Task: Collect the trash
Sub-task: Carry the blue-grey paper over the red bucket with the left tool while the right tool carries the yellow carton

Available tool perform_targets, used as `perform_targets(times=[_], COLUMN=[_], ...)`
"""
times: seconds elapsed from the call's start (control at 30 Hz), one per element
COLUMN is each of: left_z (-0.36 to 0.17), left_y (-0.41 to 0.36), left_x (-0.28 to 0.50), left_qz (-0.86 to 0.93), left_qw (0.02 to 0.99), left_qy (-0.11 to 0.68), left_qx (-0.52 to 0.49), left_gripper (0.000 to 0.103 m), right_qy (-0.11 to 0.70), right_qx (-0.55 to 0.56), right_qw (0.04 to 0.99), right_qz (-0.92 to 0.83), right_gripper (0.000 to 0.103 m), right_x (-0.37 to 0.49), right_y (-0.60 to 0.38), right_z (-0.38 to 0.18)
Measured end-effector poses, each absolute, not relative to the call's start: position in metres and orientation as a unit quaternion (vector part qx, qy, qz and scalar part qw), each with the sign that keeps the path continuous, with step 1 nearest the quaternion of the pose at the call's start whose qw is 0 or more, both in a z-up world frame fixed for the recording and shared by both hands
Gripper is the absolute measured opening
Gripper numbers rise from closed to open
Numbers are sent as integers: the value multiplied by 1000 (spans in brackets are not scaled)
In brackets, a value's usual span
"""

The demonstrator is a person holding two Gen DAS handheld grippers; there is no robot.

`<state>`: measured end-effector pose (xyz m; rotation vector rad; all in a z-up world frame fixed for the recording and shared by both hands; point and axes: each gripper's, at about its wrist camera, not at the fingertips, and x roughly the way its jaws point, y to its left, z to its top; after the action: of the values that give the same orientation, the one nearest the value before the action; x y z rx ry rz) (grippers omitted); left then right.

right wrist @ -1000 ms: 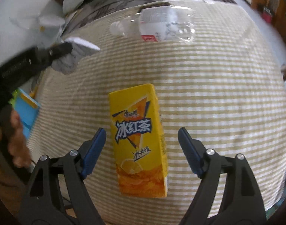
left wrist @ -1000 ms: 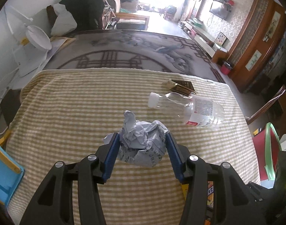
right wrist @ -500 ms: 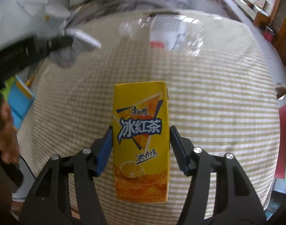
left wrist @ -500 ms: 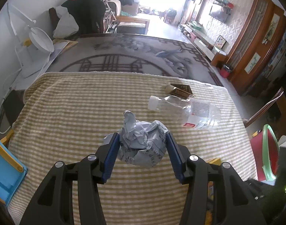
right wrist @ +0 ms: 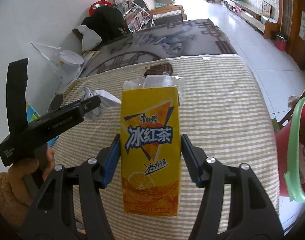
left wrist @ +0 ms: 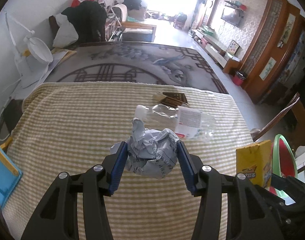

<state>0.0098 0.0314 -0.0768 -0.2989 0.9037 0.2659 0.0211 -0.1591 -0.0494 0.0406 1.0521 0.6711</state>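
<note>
Now the crumpled paper ball [left wrist: 152,156] sits pinched between the left gripper [left wrist: 151,165] pads above the striped tablecloth [left wrist: 72,120]. Alongside, the right gripper [right wrist: 150,158] clamps the yellow tea carton [right wrist: 150,148] upright, near the red bin [right wrist: 300,152]. A clear plastic bottle [left wrist: 184,122] lies farther back.

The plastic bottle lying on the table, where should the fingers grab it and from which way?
Grip the plastic bottle across its labelled middle, coming down from above, fingers either side of the round body. It lies on its side on the striped cloth, cap pointing left in the left wrist view, so the long sides are free. The thin, clear wall looks crushable, so probably squeeze gently.
</note>
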Motion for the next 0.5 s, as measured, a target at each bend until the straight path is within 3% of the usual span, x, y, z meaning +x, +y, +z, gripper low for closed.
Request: perform_targets(times=[0.5], left_z=[-40], left_y=[-69], left_x=[15], left_qz=[144], left_qw=[897], left_qy=[401], left_qx=[-117], left_gripper=[48], right_qy=[450], right_qx=[51], right_qw=[824], right_qz=[342], right_gripper=[58], right_x=[43], right_y=[-258], right_z=[-16])
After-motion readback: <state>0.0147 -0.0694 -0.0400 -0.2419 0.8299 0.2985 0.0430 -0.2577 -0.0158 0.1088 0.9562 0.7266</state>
